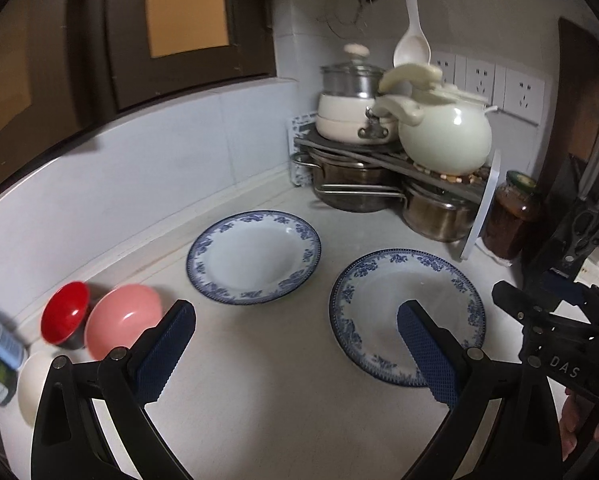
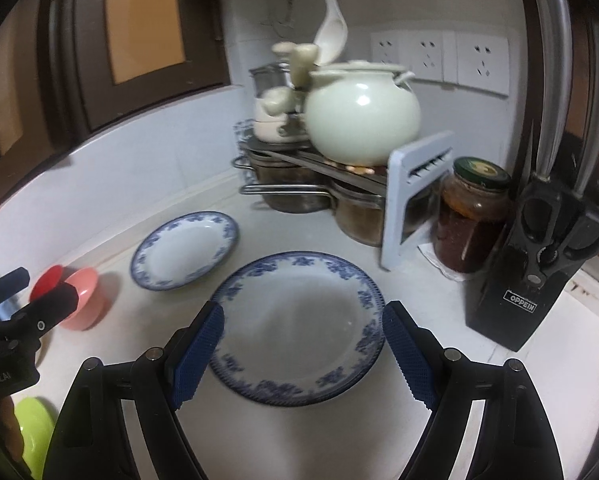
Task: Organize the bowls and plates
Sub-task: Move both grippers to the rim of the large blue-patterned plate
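So both tongs are wide open and empty. The right tongs (image 2: 303, 354) hover over the near blue-and-white floral china plate (image 2: 299, 328), centre of frame; the second matching plate (image 2: 185, 250) sits upper left, with the pink bowl (image 2: 84, 298) and red bowl (image 2: 46, 286) at far left on the white counter (image 2: 439, 308). The left tongs (image 1: 295, 354) hang empty too. Looks like the approach; next they'd need to drop low and pinch that rim.

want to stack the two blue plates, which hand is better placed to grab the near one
Right. Its open gripper is lined up on the near plate; the left gripper sits off to that plate's side.
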Demonstrator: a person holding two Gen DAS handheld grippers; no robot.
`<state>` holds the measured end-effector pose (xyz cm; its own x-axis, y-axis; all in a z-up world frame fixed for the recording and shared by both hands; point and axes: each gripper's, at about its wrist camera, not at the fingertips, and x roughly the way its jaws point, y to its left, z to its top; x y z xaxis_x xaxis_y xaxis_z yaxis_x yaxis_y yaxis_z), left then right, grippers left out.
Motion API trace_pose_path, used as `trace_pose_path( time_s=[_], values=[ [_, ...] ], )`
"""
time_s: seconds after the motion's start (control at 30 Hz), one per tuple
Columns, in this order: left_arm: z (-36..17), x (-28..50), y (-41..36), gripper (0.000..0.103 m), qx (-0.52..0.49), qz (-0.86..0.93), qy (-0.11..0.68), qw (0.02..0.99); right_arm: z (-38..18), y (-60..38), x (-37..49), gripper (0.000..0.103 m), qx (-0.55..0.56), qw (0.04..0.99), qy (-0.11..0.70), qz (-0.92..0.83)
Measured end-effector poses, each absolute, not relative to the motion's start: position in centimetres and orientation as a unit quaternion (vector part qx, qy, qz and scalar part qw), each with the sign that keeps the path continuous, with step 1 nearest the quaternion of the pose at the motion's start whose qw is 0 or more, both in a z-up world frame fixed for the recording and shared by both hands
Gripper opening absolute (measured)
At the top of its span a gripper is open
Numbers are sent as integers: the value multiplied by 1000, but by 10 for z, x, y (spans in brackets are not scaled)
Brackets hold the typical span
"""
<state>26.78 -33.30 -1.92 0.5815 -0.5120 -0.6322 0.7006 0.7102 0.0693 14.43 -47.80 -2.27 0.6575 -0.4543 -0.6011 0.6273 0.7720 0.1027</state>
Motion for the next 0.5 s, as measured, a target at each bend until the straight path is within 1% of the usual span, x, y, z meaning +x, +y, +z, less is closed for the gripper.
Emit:
trace_pose_path(
  time_s=[0.37, 0.5],
  values=[
    [-76, 313, -400, 102, 186, -375, 359, 834, -65, -533, 169, 82, 190, 871, 307, -334],
    [-99, 324, -416, 98, 207, -375, 372, 823, -83, -547, 181, 82, 195, 858, 328, -345]
  ],
)
